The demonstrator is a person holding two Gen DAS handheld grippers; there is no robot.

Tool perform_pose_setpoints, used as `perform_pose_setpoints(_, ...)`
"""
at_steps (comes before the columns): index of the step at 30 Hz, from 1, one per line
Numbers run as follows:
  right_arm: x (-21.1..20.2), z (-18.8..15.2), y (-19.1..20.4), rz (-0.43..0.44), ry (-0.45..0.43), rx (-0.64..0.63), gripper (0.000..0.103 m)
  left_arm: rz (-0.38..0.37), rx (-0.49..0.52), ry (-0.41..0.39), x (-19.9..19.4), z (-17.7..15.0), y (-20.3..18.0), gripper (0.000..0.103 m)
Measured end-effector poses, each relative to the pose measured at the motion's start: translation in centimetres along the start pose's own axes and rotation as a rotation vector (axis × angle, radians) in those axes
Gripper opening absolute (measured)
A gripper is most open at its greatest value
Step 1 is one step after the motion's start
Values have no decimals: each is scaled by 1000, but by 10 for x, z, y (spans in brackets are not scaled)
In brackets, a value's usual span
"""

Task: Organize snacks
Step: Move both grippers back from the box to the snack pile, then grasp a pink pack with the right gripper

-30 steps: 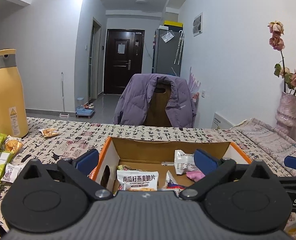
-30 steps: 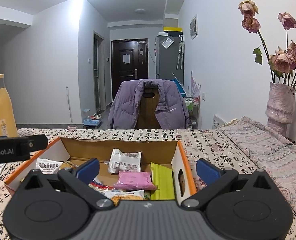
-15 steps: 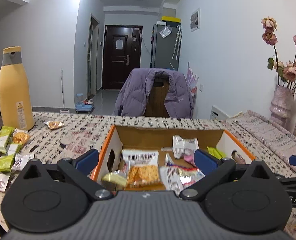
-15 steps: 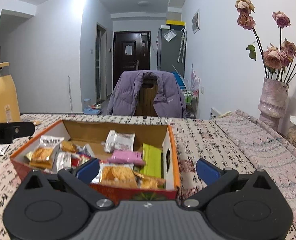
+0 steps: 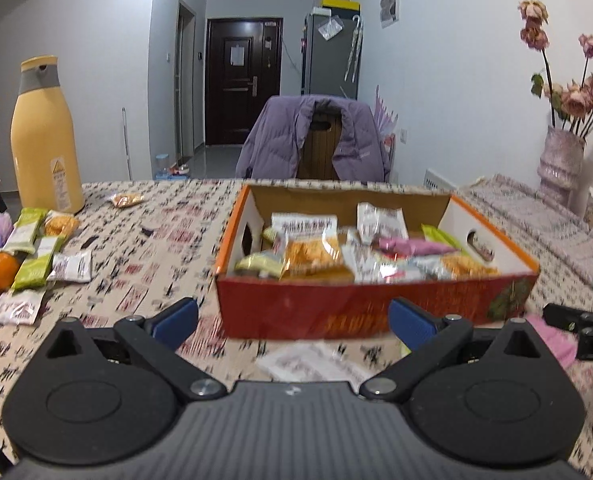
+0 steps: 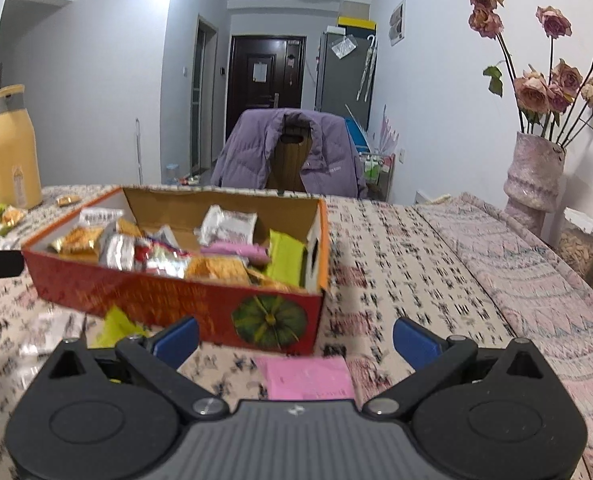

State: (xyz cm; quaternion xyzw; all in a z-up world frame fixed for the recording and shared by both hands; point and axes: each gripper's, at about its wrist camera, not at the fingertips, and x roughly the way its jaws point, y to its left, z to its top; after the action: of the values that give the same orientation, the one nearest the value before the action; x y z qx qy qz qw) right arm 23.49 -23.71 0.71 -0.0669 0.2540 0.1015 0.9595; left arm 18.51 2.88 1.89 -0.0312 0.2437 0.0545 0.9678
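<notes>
An orange cardboard box (image 5: pixel 360 312) (image 6: pixel 176 300) full of several snack packets stands on the patterned tablecloth. My left gripper (image 5: pixel 292 320) is open in front of the box's near wall, with a white packet (image 5: pixel 312 362) lying on the cloth between its fingers. My right gripper (image 6: pixel 294 338) is open at the box's near right corner, above a pink packet (image 6: pixel 306 376). A yellow-green packet (image 6: pixel 116 326) and a white packet (image 6: pixel 48 332) lie by the box's front. More loose snacks (image 5: pixel 36 256) sit at the left.
A tall yellow bottle (image 5: pixel 44 140) (image 6: pixel 12 148) stands at the far left, with oranges (image 5: pixel 0 270) beside the loose snacks. A vase of dried roses (image 6: pixel 534 176) is at the right. A chair with a purple jacket (image 5: pixel 316 140) is behind the table.
Both grippers have pulled back and up from over the box toward the near table edge. The box's front wall and the packets in front of it have come into view.
</notes>
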Motion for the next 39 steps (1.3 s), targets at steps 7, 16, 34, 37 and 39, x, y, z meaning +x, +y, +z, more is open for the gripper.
perform_pose_setpoints(7, 11, -18, -12, -19, 96, -18, 103, 3, 0, 45, 1, -27, 11, 103)
perform_pose_setpoints(16, 52, -17, -10, 34, 196, -12, 103, 5, -48, 43, 13, -39, 24, 103)
perform_pose_setpoints(34, 79, -19, -18, 86, 221, 57, 101, -21, -99, 31, 14, -38, 31, 103)
perform_pose_setpoints(37, 76, -17, -16, 102, 208, 45, 84, -23, -100, 33, 15, -38, 31, 103)
perform_pose_setpoints(39, 74, -16, -14, 111, 206, 36, 73, -23, -100, 33, 15, -38, 32, 103)
